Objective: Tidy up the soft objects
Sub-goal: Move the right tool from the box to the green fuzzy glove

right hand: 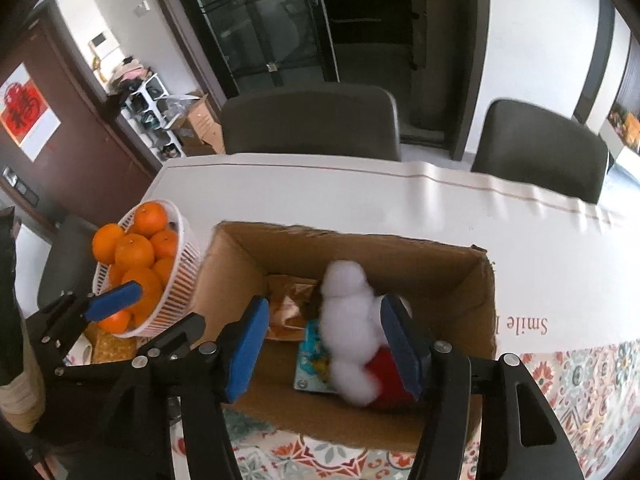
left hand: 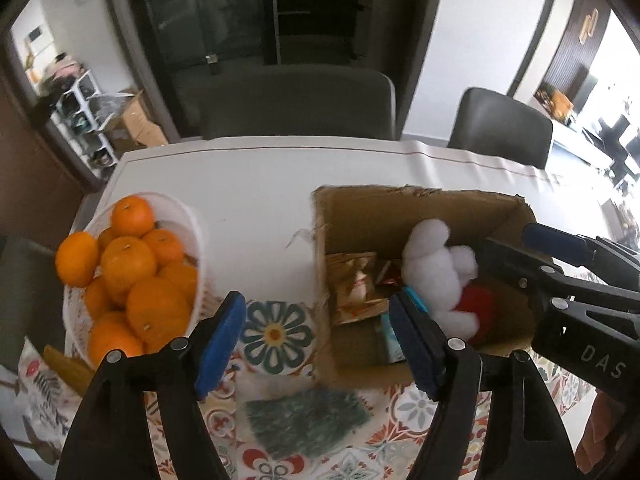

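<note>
A white and red plush toy (right hand: 352, 328) lies inside an open cardboard box (right hand: 440, 264) on the table, on top of snack packets. My right gripper (right hand: 332, 344) is open above the box, its blue pads either side of the toy and apart from it. My left gripper (left hand: 316, 344) is open and empty, left of the box (left hand: 384, 216), above a dark green fuzzy cloth (left hand: 304, 420) on the patterned tablecloth. The toy also shows in the left wrist view (left hand: 436, 272), with the right gripper (left hand: 520, 256) over the box.
A white basket of oranges (left hand: 132, 276) stands left of the box, also in the right wrist view (right hand: 144, 264). Gold and teal snack packets (left hand: 356, 292) lie in the box. Two grey chairs (right hand: 312, 120) stand at the table's far side.
</note>
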{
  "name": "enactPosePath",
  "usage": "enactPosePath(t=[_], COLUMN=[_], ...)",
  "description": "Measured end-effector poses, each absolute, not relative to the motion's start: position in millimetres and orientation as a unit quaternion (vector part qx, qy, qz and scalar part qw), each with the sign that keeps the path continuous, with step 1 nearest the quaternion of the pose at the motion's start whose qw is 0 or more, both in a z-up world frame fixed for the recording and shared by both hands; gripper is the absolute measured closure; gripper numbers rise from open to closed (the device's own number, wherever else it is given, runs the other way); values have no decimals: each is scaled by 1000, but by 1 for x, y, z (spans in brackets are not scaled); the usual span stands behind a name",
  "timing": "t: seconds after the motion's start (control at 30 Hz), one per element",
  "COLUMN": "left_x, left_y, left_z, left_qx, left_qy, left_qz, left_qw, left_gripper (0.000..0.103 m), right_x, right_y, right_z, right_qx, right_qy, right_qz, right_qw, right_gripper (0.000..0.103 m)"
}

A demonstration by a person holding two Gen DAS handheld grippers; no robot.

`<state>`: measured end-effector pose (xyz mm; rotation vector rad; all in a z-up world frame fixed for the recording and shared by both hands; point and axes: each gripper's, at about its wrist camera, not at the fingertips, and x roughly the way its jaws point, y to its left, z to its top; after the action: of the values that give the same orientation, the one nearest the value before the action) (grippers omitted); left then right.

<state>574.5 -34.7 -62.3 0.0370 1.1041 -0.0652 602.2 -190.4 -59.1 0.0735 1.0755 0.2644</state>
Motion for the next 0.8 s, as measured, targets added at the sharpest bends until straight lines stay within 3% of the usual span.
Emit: enactPosePath(t=[0.37,0.8], left_x=[503,420], left_y=[8,47], left_z=[-46,-77], left_qx=[18,6], left_qy=[474,479], left_qz=[23,70], left_qw=[880,875], left_gripper=[20,12], right_x=[539,469], right_y=[-155,-122], right_z=[-41,-75], right_qx=[14,24], right_qy=[469,454], right_qz=[136,169], right_qw=[872,874], right_gripper=[43,42])
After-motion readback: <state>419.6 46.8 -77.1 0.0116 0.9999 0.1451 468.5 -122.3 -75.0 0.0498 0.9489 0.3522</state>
